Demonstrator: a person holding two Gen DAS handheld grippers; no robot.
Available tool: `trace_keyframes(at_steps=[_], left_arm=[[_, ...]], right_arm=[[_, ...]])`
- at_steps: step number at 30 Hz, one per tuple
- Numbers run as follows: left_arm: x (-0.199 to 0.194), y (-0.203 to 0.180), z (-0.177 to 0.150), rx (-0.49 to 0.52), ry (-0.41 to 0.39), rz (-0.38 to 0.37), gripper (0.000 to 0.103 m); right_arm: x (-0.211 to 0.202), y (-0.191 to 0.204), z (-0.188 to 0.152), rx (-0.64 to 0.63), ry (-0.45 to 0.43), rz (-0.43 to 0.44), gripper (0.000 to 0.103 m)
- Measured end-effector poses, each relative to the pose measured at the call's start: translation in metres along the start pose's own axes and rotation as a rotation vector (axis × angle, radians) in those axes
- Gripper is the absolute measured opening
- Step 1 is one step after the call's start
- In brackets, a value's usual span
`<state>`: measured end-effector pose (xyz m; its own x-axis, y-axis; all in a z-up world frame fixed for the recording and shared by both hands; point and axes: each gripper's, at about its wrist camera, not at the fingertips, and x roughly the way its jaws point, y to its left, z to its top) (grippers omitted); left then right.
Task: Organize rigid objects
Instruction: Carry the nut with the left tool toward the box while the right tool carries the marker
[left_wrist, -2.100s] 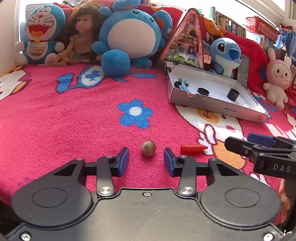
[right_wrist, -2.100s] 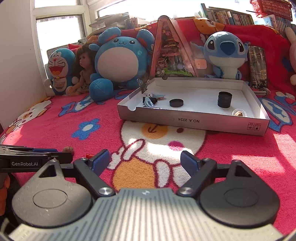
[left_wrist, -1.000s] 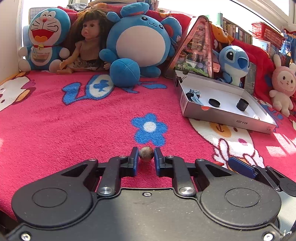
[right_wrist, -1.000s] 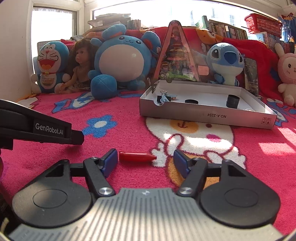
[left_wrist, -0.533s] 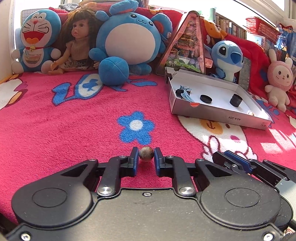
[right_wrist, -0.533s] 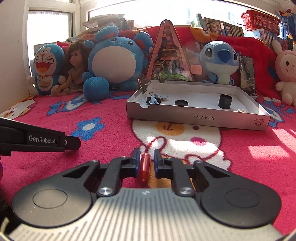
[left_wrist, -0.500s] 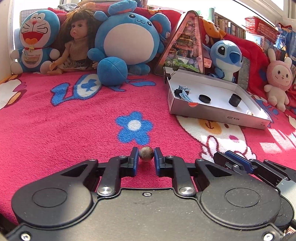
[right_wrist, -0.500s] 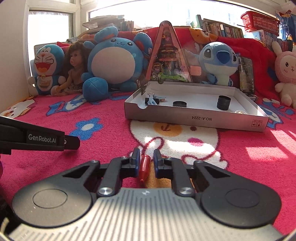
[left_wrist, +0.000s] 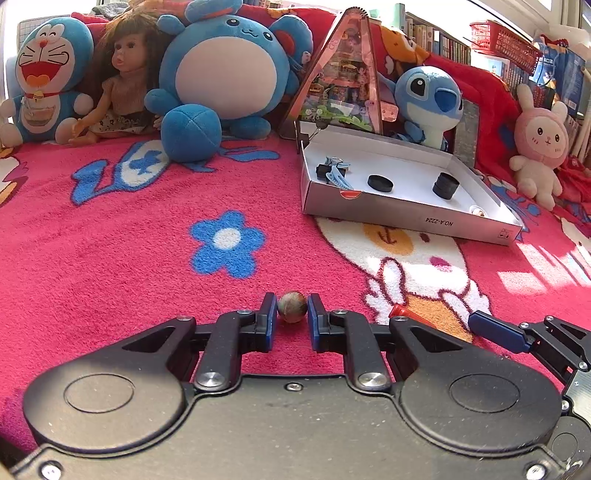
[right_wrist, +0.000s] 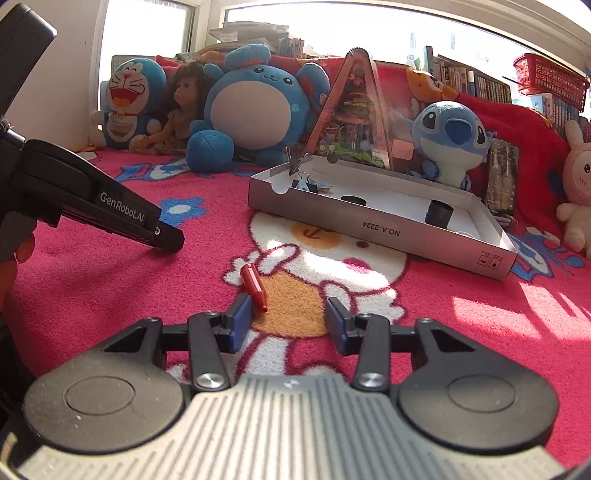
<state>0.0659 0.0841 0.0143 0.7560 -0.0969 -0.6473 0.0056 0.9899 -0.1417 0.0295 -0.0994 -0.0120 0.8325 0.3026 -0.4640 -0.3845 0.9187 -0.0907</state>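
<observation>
My left gripper (left_wrist: 292, 314) is shut on a small brown marbled ball (left_wrist: 291, 311) just above the pink blanket. My right gripper (right_wrist: 289, 314) is open; a red crayon-like stick (right_wrist: 254, 282) lies on the blanket just ahead of its left finger, free of the pads. The stick's end also shows in the left wrist view (left_wrist: 400, 312). A white cardboard box (left_wrist: 406, 218), also in the right wrist view (right_wrist: 369, 221), sits ahead to the right and holds binder clips (left_wrist: 332, 171), a black disc (left_wrist: 379, 182) and a black cylinder (left_wrist: 445, 184).
Plush toys and a doll (left_wrist: 122, 92) line the back of the blanket. A triangular display house (left_wrist: 343, 74) stands behind the box. A pink bunny plush (left_wrist: 539, 147) sits at the far right. The left gripper's body (right_wrist: 92, 199) crosses the right wrist view's left side.
My right gripper has opened and let go of the red stick, which now lies on the blanket. My left gripper stays shut on the ball.
</observation>
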Motion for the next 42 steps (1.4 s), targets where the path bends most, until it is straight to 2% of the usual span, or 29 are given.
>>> trace_keyframes(at_steps=[3, 6, 8, 13, 15, 16, 17, 19, 20, 22, 23, 24, 31, 34, 39, 42], left_arm=[[0.000, -0.002, -0.001, 0.003, 0.000, -0.002, 0.017], [0.000, -0.003, -0.002, 0.012, -0.006, 0.001, 0.017], [0.000, -0.002, -0.001, 0.016, -0.010, 0.002, 0.017], [0.000, 0.004, -0.001, 0.006, -0.017, 0.010, 0.017], [0.000, 0.007, -0.002, 0.002, -0.016, 0.008, 0.017], [0.000, 0.008, -0.002, 0.002, -0.016, 0.007, 0.017], [-0.001, 0.009, -0.003, 0.002, -0.017, 0.006, 0.017], [-0.001, 0.011, -0.003, -0.003, -0.018, 0.004, 0.017], [-0.002, 0.012, -0.003, -0.006, -0.019, 0.004, 0.017], [-0.002, 0.015, -0.004, -0.016, -0.023, 0.003, 0.017], [-0.002, 0.016, -0.003, -0.021, -0.024, 0.002, 0.017], [-0.002, 0.017, -0.003, -0.025, -0.024, 0.001, 0.017], [-0.002, 0.022, -0.004, -0.034, -0.027, 0.000, 0.017], [-0.002, 0.024, -0.005, -0.039, -0.026, -0.002, 0.017], [-0.002, 0.022, -0.004, -0.034, -0.026, -0.006, 0.017], [-0.001, 0.019, -0.004, -0.022, -0.025, -0.009, 0.017]], right_arm=[[0.001, -0.012, -0.001, 0.022, 0.009, -0.047, 0.061], [0.002, -0.021, 0.000, 0.066, 0.011, -0.168, 0.063], [-0.001, -0.019, 0.001, 0.070, -0.004, -0.209, 0.063], [-0.014, -0.005, 0.000, 0.178, -0.022, -0.108, 0.062], [-0.015, 0.007, 0.000, 0.175, -0.031, -0.072, 0.030], [-0.014, 0.012, 0.000, 0.174, -0.032, -0.061, 0.025], [-0.013, 0.017, 0.002, 0.177, -0.032, -0.047, 0.025], [-0.009, 0.023, 0.005, 0.190, -0.024, -0.024, 0.025], [-0.006, 0.025, 0.006, 0.201, -0.019, -0.021, 0.029], [-0.002, 0.027, 0.007, 0.229, -0.013, -0.036, 0.051], [0.000, 0.029, 0.008, 0.247, -0.023, -0.053, 0.067], [0.000, 0.031, 0.008, 0.259, -0.034, -0.071, 0.076], [0.019, 0.047, 0.010, 0.271, -0.034, -0.184, 0.076], [0.027, 0.051, 0.010, 0.271, -0.032, -0.219, 0.070], [0.033, 0.052, 0.010, 0.262, -0.047, -0.236, 0.052], [0.032, 0.050, 0.010, 0.241, -0.046, -0.225, 0.049]])
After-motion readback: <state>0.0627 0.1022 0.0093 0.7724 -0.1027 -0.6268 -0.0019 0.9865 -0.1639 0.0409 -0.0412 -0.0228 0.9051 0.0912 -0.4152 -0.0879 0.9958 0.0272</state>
